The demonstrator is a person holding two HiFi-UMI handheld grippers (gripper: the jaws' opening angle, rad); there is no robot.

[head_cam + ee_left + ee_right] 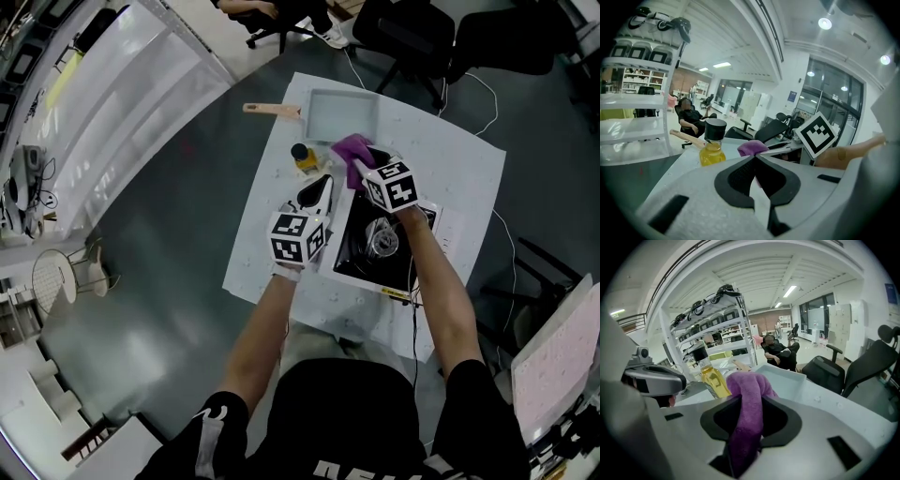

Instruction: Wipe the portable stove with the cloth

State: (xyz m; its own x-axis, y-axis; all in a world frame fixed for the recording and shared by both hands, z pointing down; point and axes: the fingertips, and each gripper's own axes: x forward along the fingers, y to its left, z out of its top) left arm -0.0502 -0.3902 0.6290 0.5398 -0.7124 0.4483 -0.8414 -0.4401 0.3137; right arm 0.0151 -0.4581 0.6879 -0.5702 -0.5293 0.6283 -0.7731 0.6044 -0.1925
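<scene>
**Purple cloth clamped in the right tongs at the stove's far end**

Head view: the portable stove (380, 246) sits on the white-covered counter (450, 159), dark, with its burner showing under the person's right wrist. The right tongs (361, 169) reach past the stove's far edge with the cloth (352, 148) bunched at their tip, near a bottle (303, 156) of yellow liquid and a shallow tray (344, 114). The left tongs (321, 190) sit just beside the stove's left edge.

Left gripper view: the tongs' tips meet, with nothing pinched between them. The bottle and the cloth stand beyond.

Right gripper view: the tongs are clamped on the cloth, which hangs down between the pads.
</scene>
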